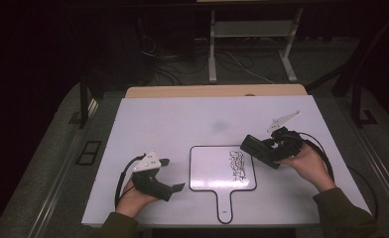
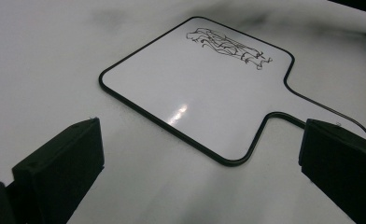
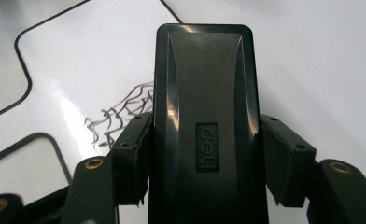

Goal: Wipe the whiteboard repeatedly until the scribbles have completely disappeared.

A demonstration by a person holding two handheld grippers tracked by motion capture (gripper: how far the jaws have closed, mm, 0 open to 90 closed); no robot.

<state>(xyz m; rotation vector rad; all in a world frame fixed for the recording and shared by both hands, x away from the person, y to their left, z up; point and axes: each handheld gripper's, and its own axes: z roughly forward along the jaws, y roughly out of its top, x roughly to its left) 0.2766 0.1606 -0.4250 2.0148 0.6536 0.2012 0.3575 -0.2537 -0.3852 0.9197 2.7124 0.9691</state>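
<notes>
A small white handled board (image 1: pixel 210 171) with a black rim lies on the table between my two grippers. Black scribble (image 1: pixel 237 165) marks its right part. My right gripper (image 1: pixel 268 150) hovers over the board's right edge, shut on a black block eraser (image 1: pixel 254 147). In the right gripper view the eraser (image 3: pixel 204 93) stands between the pads (image 3: pixel 134 144), above the scribble (image 3: pixel 120 116). My left gripper (image 1: pixel 172 174) rests left of the board, open with nothing in it. In the left gripper view the board (image 2: pixel 195 88) and scribble (image 2: pixel 228 46) lie ahead of the wide jaws.
The white tabletop (image 1: pixel 182 119) stretches behind the board, with a wooden edge (image 1: pixel 212 91) at its far side. Cables and a metal stand (image 1: pixel 252 44) sit on the dark floor beyond. Each gripper trails a black cable.
</notes>
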